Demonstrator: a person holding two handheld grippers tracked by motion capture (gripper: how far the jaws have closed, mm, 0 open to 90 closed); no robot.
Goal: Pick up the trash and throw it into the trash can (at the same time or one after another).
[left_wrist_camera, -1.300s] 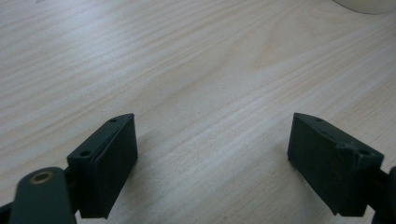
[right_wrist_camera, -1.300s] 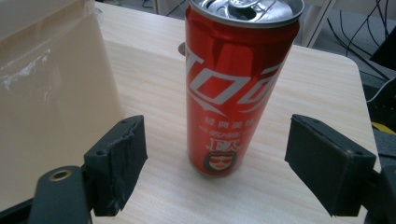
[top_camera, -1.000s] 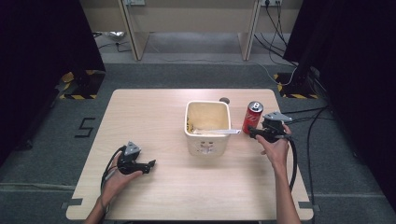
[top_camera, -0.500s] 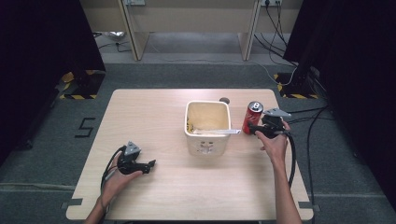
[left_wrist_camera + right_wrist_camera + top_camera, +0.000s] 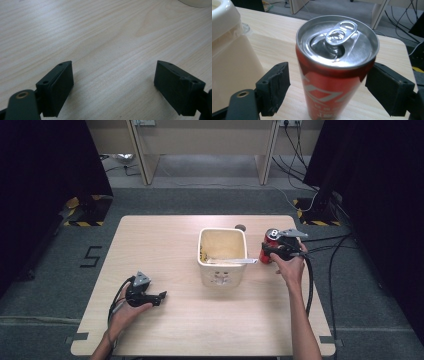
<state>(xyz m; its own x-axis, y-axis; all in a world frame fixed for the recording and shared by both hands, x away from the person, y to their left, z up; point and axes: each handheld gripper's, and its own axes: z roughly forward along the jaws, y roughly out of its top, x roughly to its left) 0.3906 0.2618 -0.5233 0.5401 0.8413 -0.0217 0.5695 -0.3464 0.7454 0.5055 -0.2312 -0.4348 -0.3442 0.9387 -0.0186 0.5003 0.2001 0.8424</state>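
A red drink can [image 5: 271,238] stands upright on the wooden table [image 5: 165,245], just right of a cream plastic bin [image 5: 222,232]. My right gripper [image 5: 268,252] is open with one jaw on each side of the can, and a gap shows at the left jaw. Close up, the can [image 5: 337,47] has a silver top with its tab down, and it stands between the jaws of the right gripper [image 5: 327,86]. My left gripper [image 5: 160,296] rests low over the table's near left part. That left gripper [image 5: 113,85] is open with bare wood between its jaws.
A grey strip [image 5: 234,261] lies along the bin's near rim. A small dark round thing [image 5: 240,226] sits on the table behind the bin. Black cables [image 5: 310,285] trail off the table's right side. Desk legs and cables stand on the floor beyond the far edge.
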